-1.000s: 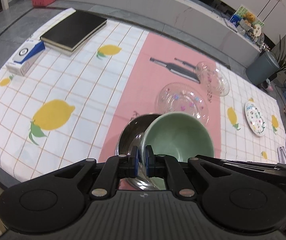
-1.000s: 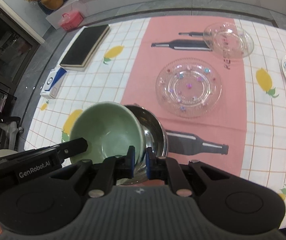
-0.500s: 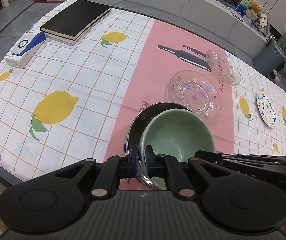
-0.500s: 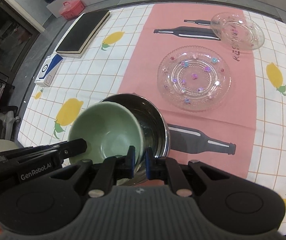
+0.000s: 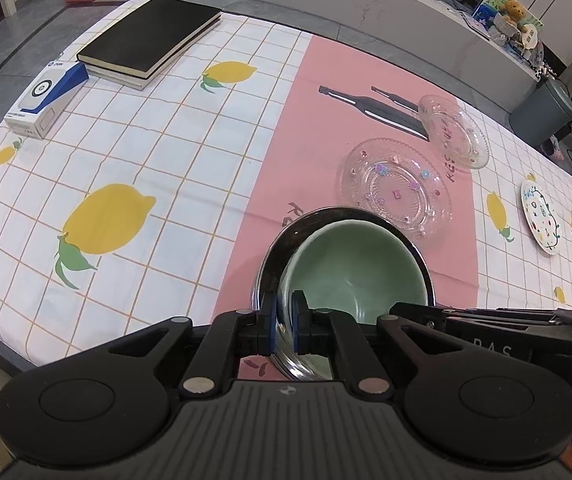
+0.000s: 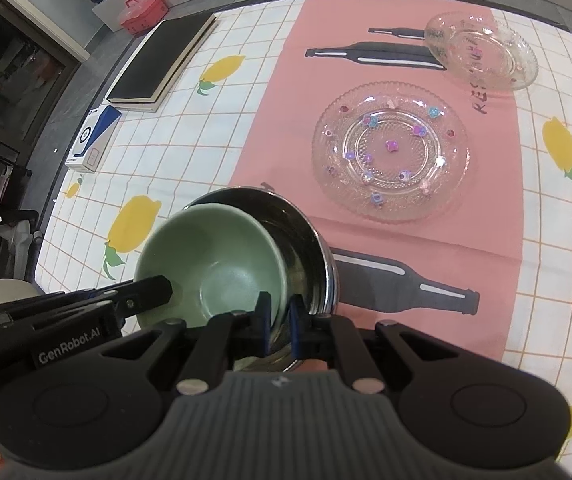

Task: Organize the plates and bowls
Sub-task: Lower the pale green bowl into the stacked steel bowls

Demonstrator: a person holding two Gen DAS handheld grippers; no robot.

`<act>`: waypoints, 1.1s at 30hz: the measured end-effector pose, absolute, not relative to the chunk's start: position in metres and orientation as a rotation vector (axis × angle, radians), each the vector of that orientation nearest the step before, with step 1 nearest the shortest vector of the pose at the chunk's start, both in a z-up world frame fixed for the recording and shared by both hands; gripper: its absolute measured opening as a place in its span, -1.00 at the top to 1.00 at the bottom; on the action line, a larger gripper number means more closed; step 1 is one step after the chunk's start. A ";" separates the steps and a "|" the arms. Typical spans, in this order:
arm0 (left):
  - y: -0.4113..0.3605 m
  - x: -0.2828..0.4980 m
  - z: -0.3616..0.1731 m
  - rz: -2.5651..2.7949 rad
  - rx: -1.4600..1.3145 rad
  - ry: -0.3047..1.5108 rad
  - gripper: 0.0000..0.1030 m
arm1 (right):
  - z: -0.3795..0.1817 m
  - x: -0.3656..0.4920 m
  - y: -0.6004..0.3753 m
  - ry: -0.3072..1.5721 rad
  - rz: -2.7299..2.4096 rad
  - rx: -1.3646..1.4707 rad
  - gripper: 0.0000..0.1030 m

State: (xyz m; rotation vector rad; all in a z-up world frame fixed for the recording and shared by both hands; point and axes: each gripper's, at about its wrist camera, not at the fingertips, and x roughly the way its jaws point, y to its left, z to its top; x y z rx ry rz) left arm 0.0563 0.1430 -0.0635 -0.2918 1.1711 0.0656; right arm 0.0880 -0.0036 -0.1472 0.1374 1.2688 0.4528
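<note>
A green bowl point(image 5: 357, 272) point(image 6: 214, 264) sits inside a steel bowl point(image 5: 274, 248) point(image 6: 305, 248) on the pink strip of the tablecloth, pushed against one side of it. My left gripper point(image 5: 283, 322) is shut on one side of the green bowl's rim. My right gripper point(image 6: 281, 324) is shut on the opposite side of that rim. Each gripper's black body shows at the edge of the other's view. Beyond the bowls lie a large clear glass plate point(image 5: 395, 192) point(image 6: 389, 148) with coloured dots and a smaller glass dish point(image 5: 453, 132) point(image 6: 481, 50).
A white patterned plate point(image 5: 541, 220) lies far right on the lemon-print cloth. A black book point(image 5: 150, 36) and a blue-and-white box point(image 5: 46, 96) sit at the far left. The table's near edge runs just below the bowls.
Both grippers have lowered the green bowl, which now sits deeper in the steel bowl. Both grips are unchanged.
</note>
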 end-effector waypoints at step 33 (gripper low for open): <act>0.148 0.062 -0.059 0.066 -0.335 1.136 0.57 | -0.129 0.084 0.001 1.153 0.481 0.034 0.49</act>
